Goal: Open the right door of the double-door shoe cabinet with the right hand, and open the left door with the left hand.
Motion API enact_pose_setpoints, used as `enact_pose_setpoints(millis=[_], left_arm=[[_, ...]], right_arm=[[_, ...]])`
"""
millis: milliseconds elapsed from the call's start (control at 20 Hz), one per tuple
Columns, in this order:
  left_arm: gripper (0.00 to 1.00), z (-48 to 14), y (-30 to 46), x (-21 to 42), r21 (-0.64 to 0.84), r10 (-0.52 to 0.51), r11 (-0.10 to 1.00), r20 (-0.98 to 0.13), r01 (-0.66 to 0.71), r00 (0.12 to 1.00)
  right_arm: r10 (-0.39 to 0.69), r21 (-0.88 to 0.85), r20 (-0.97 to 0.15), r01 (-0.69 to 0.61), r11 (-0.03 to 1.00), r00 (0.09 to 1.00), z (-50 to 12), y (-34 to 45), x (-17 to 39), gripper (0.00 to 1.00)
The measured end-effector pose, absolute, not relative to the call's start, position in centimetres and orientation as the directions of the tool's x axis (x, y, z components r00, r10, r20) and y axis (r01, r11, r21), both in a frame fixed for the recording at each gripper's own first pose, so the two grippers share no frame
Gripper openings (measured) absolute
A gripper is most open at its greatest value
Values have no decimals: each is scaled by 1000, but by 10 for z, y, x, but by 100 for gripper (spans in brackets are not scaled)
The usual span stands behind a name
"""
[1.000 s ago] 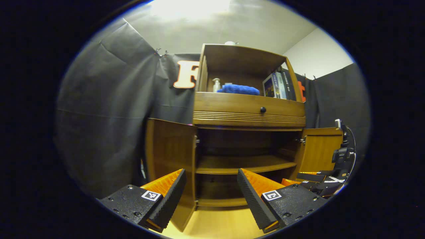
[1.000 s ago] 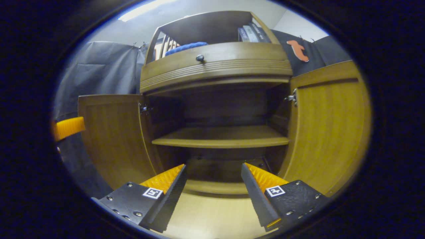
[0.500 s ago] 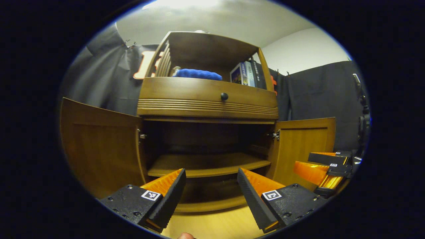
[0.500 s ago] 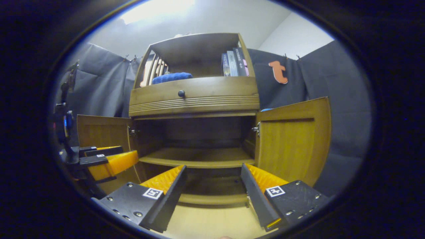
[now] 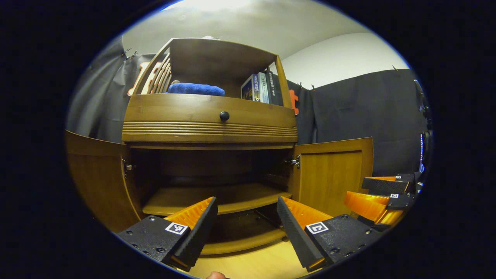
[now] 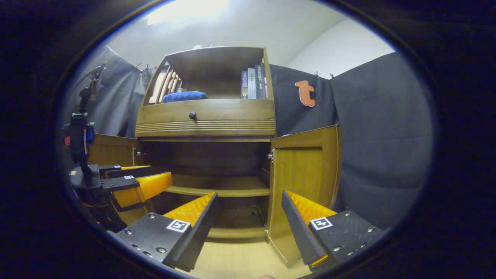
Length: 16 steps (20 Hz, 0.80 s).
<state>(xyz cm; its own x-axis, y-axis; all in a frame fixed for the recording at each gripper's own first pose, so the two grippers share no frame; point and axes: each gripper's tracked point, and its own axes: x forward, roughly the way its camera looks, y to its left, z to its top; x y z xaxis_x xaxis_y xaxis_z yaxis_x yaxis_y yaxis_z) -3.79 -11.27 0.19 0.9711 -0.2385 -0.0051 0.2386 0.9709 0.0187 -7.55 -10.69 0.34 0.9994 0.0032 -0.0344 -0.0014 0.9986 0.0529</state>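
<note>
— Where do the doors of the shoe cabinet [image 5: 209, 128] stand?

— Both swung wide: the left door [image 5: 97, 178] out to the left, the right door [image 5: 333, 174] out to the right, the inner shelf [image 5: 217, 197] bare.

— And the grippers?

— The left gripper [image 5: 246, 221] has its fingers spread wide, holding nothing. The right gripper [image 6: 248, 221] likewise, clear of the doors.
</note>
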Motion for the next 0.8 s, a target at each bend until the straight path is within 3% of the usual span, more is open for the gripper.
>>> enact_pose_setpoints(millis=[650,800], left_arm=[[92,-8,-99,-38,49,-236,970,-26,237,971],[95,-9,-98,-37,43,-238,970,-28,239,971]], right_arm=[[-28,65,-14,29,997,1000,1,-109,-79,97],[-29,66,-16,30,997,999,1,-107,-76,94]])
